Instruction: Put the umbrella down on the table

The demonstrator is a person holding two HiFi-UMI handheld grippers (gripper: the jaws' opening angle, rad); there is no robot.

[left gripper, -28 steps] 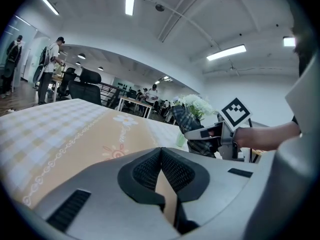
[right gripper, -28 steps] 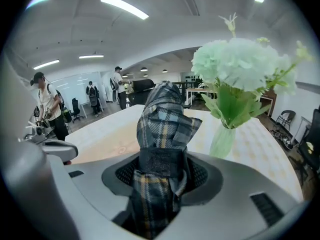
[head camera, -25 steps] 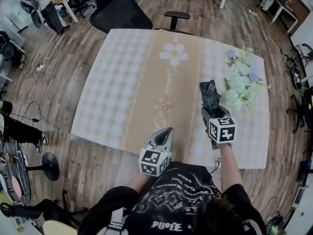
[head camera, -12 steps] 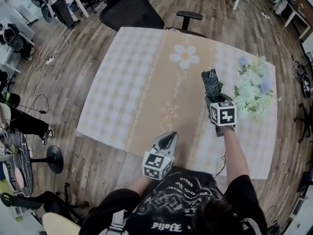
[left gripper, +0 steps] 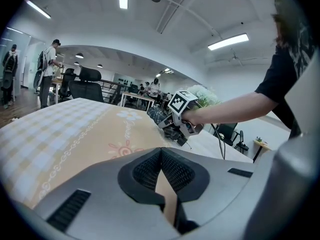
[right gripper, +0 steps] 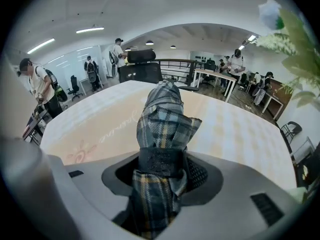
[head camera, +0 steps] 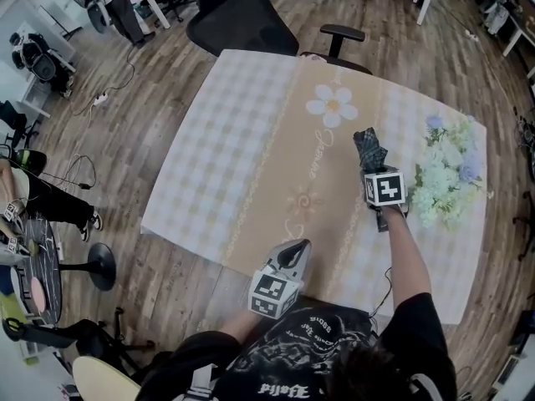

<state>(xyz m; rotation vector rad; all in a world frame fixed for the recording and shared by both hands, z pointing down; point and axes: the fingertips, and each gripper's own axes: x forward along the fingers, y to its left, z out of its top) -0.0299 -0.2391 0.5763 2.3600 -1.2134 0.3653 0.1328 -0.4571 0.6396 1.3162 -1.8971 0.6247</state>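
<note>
A folded dark plaid umbrella (head camera: pixel 369 150) sticks out of my right gripper (head camera: pixel 374 170), which is shut on it around its strap band (right gripper: pixel 161 160). The umbrella (right gripper: pixel 162 119) points away from me over the right half of the table (head camera: pixel 226 149), next to the beige runner. In the left gripper view the umbrella (left gripper: pixel 159 116) and right gripper (left gripper: pixel 176 128) sit low over the cloth; whether they touch it I cannot tell. My left gripper (head camera: pixel 294 251) hovers at the table's near edge, shut and holding nothing (left gripper: pixel 161 154).
A bunch of pale flowers (head camera: pixel 447 178) lies on the table just right of the umbrella. A black office chair (head camera: pixel 242 19) stands at the far side. The cloth bears a daisy print (head camera: pixel 332 104). People and desks fill the room behind.
My right gripper has carried the umbrella farther out over the table, toward the daisy print. The left gripper has stayed at the near edge. The head camera has shifted.
</note>
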